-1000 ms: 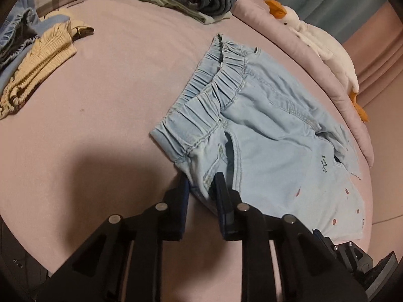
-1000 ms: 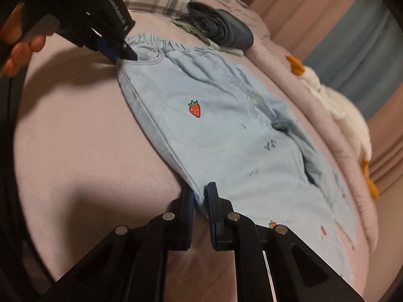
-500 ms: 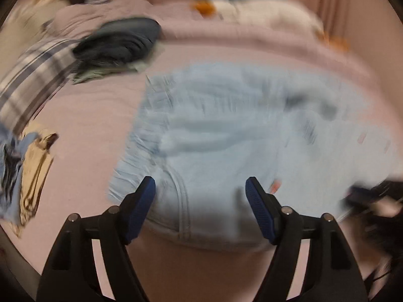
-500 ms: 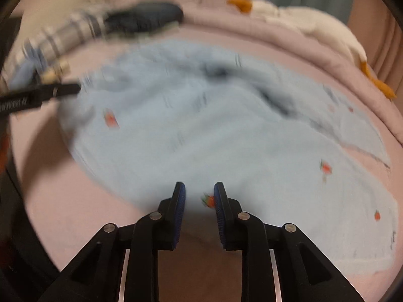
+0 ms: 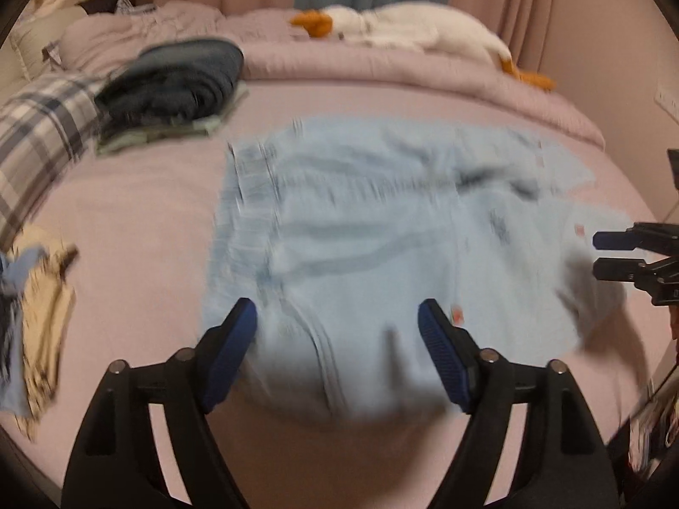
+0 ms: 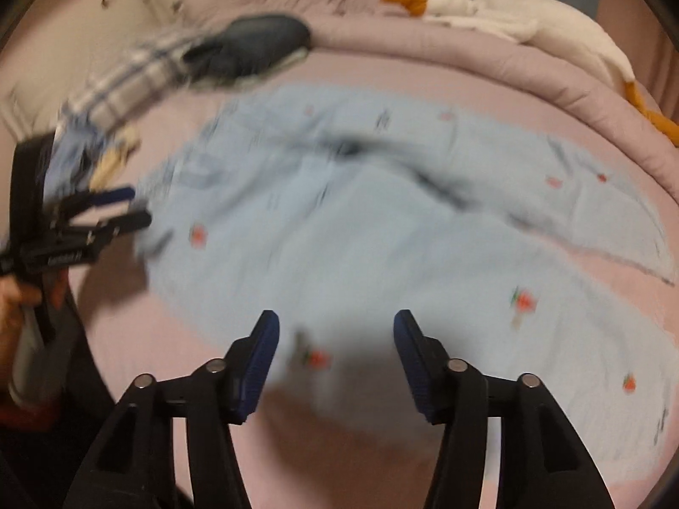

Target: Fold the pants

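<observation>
left gripper (image 5: 337,324): was pinched on waistband corner of light-blue denim pants w/ strawberry print (image 5: 382,229); now let go, jaws wide apart & opening, nothing clamped, cloth lying below.
right gripper (image 6: 335,339): was clamped on pants' side edge; now released, jaws opening, no cloth gripped.
pants: edges no longer held, lie flat on pink bedsheet (image 5: 140,212).
both views: rolled; pants now seen broadside, blurred.

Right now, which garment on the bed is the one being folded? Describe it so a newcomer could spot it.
Start at the pink bed, with a white plush goose along its far edge. In the middle lie the light blue pants, spread flat. Unlike the dark folded stack beside the plaid pillow, they are pale denim dotted with small red strawberries.
</observation>
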